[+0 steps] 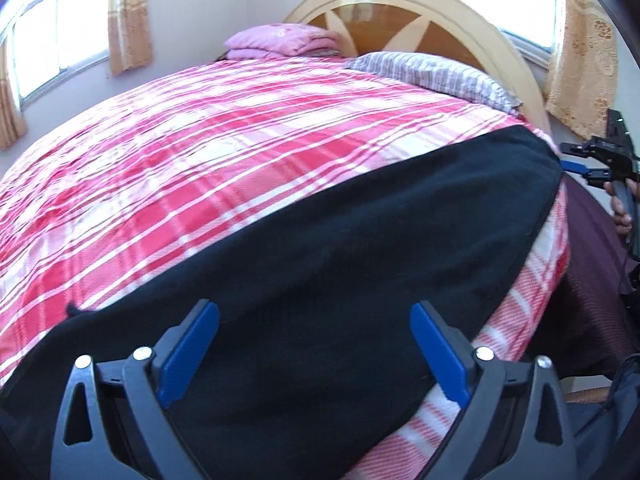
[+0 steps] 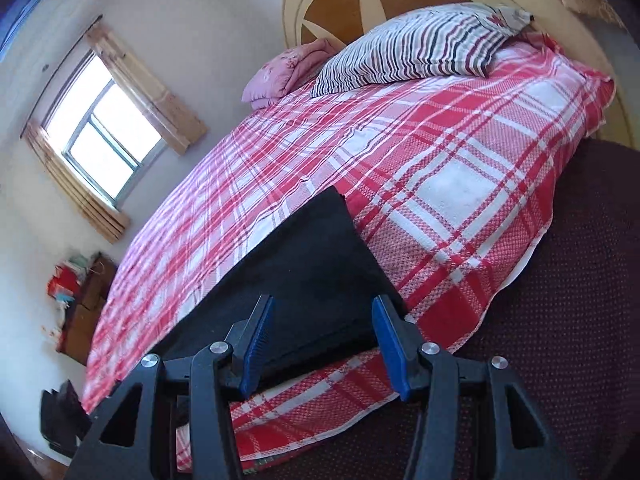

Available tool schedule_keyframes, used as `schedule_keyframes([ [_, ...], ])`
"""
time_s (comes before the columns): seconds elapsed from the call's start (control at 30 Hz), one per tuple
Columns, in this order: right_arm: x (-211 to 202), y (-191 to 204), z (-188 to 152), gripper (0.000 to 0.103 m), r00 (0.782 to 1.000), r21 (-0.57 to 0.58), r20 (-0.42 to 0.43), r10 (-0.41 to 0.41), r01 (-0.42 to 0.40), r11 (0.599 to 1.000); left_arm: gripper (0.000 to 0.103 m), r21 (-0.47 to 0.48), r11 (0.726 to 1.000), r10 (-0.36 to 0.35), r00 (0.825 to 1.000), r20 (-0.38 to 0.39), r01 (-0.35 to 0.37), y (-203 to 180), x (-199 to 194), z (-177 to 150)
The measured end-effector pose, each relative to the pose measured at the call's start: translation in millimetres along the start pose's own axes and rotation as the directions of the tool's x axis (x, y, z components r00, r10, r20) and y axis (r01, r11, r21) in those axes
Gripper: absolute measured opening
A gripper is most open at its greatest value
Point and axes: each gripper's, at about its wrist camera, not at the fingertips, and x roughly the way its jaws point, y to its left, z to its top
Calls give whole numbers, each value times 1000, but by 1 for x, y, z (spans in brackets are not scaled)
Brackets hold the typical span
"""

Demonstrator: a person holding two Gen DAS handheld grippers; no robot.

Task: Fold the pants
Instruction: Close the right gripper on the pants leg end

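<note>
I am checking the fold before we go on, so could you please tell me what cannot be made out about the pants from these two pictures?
- Left wrist view: the near edge of the black pants is covered by the left tool and cut off by the frame's bottom.
- Right wrist view: the pants' near end lies behind the right tool.
- Both views: the cloth is uniformly dark, so waistband, legs and fold layers cannot be told apart.
- Left wrist view: the right tool is too small at the edge to read.
</note>
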Motion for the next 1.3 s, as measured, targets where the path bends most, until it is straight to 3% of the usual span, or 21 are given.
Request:
schedule_keyframes([
  [0.1, -4, -3, 0, 52, 1000, 11, -9, -16, 16, 1000, 100, -34, 999, 5, 999, -41, -7, 8, 8, -8],
  [0.23, -22, -26, 6, 52, 999, 109, 42, -21, 16, 994, 100, -46, 999, 8, 1000, -23, -10, 11, 1, -12],
  [0.37, -19, -45, 6, 52, 1000, 170, 5, 16, -16, 985, 100, -83, 996, 11, 1000, -7, -12, 18, -3, -12],
  [0.47, -10, -47, 3, 52, 997, 178, -17, 73, -69, 982, 100, -96, 995, 14, 1000, -12, -15, 21, -1, -12],
  [0.63, 5, -48, -2, 52, 993, 183, -64, 96, -83, 980, 100, -106, 994, 31, 999, -14, -33, 25, -1, -15],
  [0.73, 0, -46, -1, 52, 986, 207, -30, 166, -156, 966, 100, -122, 992, 37, 999, -14, -38, 31, -2, -17],
  [0.87, -4, -45, -1, 52, 981, 214, 6, 193, -190, 958, 100, -144, 989, 30, 999, -16, -32, 35, -2, -19],
  [1.07, -16, -40, 0, 52, 988, 197, -8, 153, -148, 969, 100, -132, 990, 38, 999, -24, -41, 33, 0, -20],
  [1.3, 6, -46, -2, 52, 983, 213, -20, 184, -176, 961, 100, -127, 991, 40, 999, -23, -43, 33, 1, -20],
])
